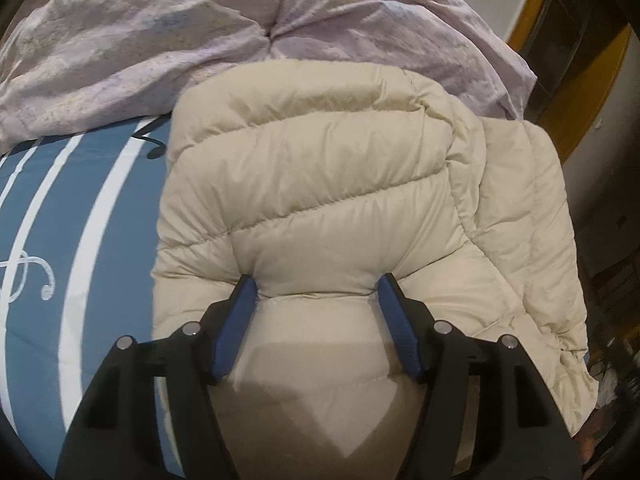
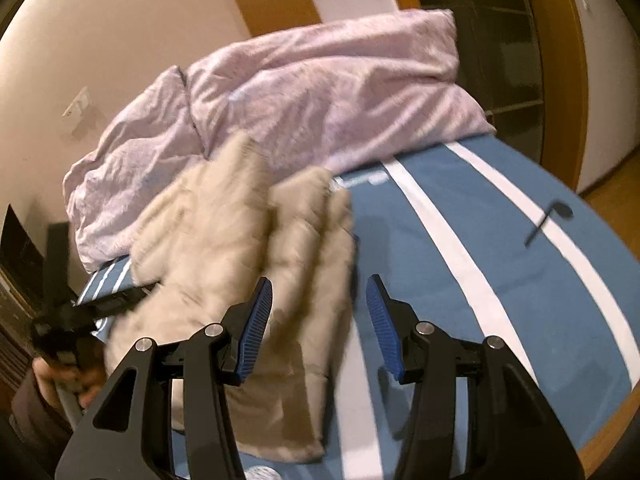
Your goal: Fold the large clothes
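A cream quilted jacket [image 1: 320, 184] is seen lying on a bed covered by a blue bedspread with white stripes [image 1: 80, 216]; it is partly folded, with one puffy panel laid over the rest. Behind the jacket, at the far end of the bed, a crumpled lilac duvet [image 1: 160, 40] is heaped, and the jacket's far edge is pressed against it.

The left gripper [image 1: 318, 284] is closed on a thick fold of the jacket at its near edge: the fabric is pinched in between the blue pads [image 1: 240, 320] and bulges out beyond them (the jaws are held fairly wide apart by the padding).

The right gripper [image 2: 320, 288] is held above the bedspread just beside the jacket, at its striped side. Its jaws stand moderately apart and nothing is clamped between them; the jacket's edge is seen behind the gap, blurred. On the other side of the jacket, the left gripper and the hand [image 2: 64, 376] carrying it can be made out in the right wrist view.
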`<state>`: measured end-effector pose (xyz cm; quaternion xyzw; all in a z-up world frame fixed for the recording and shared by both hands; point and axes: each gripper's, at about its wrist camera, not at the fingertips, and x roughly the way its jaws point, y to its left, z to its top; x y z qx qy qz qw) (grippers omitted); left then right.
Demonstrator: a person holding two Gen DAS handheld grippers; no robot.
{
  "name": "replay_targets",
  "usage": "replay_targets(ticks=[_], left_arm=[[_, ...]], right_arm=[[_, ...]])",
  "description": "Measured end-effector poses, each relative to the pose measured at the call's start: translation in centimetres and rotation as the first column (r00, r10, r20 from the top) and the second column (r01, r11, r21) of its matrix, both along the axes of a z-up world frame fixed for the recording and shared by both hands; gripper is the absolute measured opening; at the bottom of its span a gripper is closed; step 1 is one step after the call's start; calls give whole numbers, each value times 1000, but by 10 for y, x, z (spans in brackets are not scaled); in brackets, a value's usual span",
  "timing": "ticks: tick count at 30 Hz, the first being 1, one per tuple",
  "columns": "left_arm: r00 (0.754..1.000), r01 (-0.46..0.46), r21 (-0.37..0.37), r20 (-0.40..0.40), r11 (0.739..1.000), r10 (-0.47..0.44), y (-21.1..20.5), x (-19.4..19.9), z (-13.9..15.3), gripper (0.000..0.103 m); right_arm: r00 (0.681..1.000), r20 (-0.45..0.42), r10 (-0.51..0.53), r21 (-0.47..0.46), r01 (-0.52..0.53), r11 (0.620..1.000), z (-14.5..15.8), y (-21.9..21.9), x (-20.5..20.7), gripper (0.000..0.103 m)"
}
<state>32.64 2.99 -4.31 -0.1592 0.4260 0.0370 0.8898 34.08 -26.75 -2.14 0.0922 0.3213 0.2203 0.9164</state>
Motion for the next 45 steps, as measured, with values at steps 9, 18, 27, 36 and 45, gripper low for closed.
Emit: replay_targets(ticks=[9, 18, 27, 36, 45], left_arm=[[999, 38, 40, 29, 999, -39, -7, -3, -11, 64], [998, 49, 59, 34, 997, -51, -11, -2, -14, 64], [996, 66, 71, 52, 995, -70, -15, -2, -17, 66], [991, 96, 87, 88, 992, -104, -22, -4, -9, 68], [990, 33, 119, 136, 992, -49, 2, 1, 38, 67]], right_arm=[[994, 43, 100, -30, -99, 995, 28, 53, 12, 43], [987, 82, 136, -98, -128, 987, 43, 102, 30, 40], [999, -33, 17, -191, -23, 981, -3, 101, 69, 39], [997, -82, -8, -238, -12, 971, -51, 86, 81, 33], [995, -96, -20, -226, -2, 974, -67, 81, 91, 33]])
